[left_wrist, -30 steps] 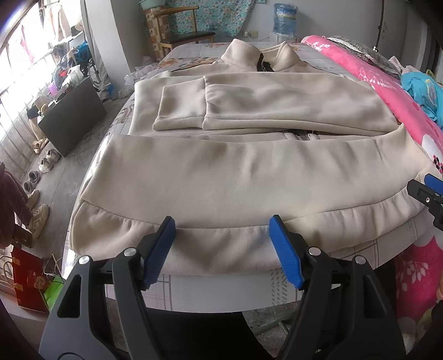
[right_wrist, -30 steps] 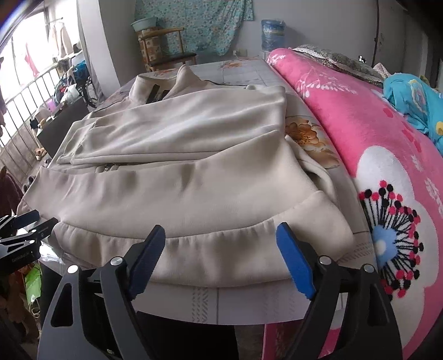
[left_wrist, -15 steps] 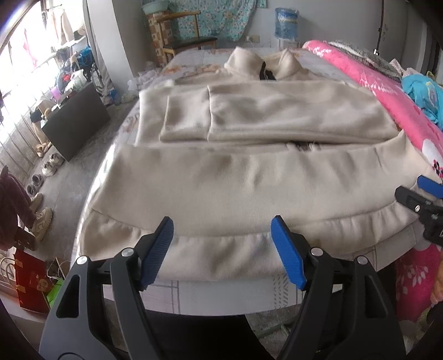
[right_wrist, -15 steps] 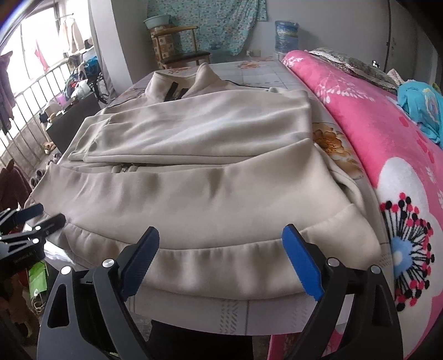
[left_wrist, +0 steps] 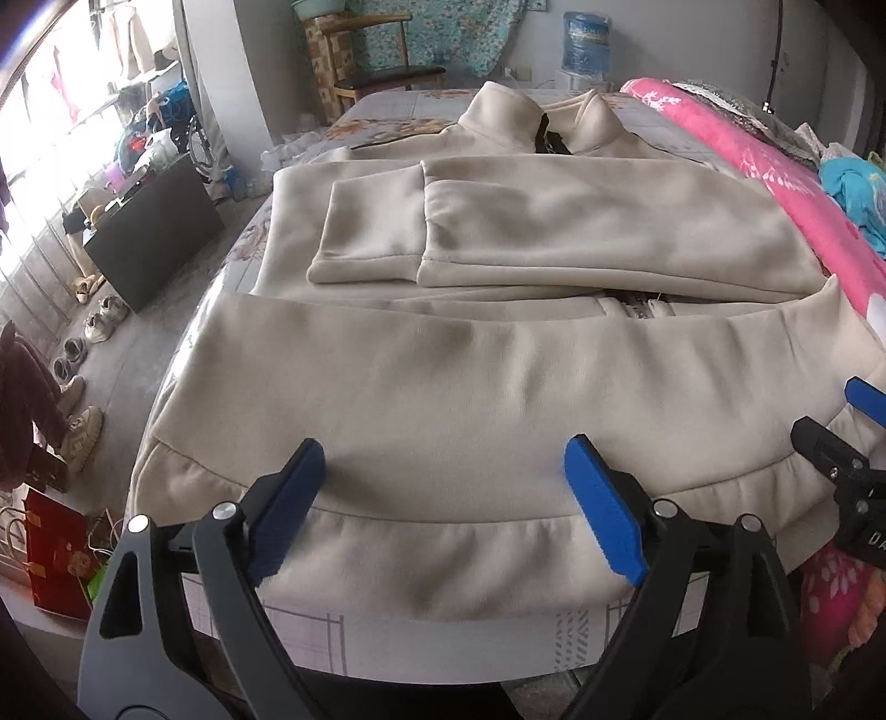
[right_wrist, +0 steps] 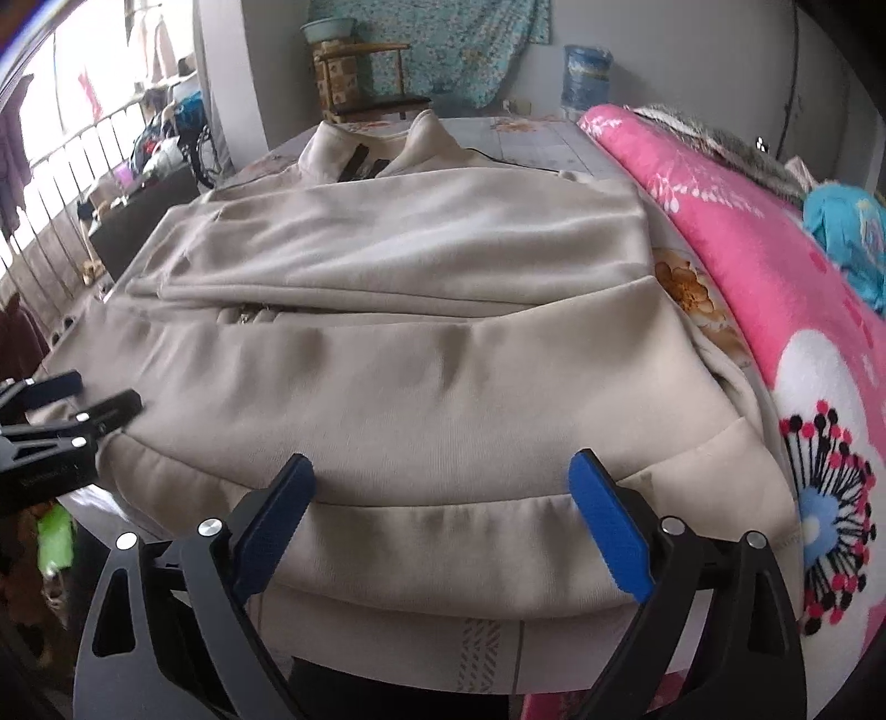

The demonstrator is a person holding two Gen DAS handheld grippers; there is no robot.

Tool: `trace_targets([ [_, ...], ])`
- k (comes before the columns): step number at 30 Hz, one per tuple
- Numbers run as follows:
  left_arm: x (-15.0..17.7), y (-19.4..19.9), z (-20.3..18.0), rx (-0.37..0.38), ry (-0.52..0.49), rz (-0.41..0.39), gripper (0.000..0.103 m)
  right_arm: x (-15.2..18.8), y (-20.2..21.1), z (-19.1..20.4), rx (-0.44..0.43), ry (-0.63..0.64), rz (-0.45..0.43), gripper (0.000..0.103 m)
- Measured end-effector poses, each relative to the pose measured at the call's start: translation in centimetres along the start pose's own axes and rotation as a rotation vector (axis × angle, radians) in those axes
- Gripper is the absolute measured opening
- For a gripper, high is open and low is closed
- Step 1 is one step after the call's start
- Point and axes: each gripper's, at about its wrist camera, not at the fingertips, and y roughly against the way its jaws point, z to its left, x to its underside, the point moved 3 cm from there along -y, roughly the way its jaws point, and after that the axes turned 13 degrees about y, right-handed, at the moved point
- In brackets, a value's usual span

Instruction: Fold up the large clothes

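Observation:
A beige fleece jacket [left_wrist: 498,387] lies flat on the bed with its collar [left_wrist: 531,119] at the far end and both sleeves folded across the chest. Its lower part is folded up, and the ribbed hem [left_wrist: 443,548] runs along the near bed edge. My left gripper [left_wrist: 443,459] hovers over the hem's left part; its jaws are opening, and the blue pads [left_wrist: 601,509] stand clear of the cloth. My right gripper [right_wrist: 443,471] is over the hem's right part [right_wrist: 443,543], jaws also opening, gripping nothing. Each gripper shows at the edge of the other's view, the right gripper [left_wrist: 853,443] and the left gripper [right_wrist: 66,410].
A pink flowered blanket [right_wrist: 775,288] and a turquoise cloth [right_wrist: 847,221] fill the bed's right side. On the floor to the left are a black cabinet [left_wrist: 149,232], several shoes [left_wrist: 83,432] and a red bag [left_wrist: 55,554]. A wooden chair [left_wrist: 382,61] and a water bottle [left_wrist: 587,39] stand behind the bed.
Both grippers' jaws have spread wider. The right gripper has shifted slightly along the hem. The jacket lies as before.

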Motion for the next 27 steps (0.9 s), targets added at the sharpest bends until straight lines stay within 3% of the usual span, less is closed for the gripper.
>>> trace_targets([
  [27, -0.08, -0.12, 0.00, -0.013, 0.011, -0.002, 0.089, 0.05, -0.27, -0.29, -0.007, -0.019, 0.023, 0.097],
])
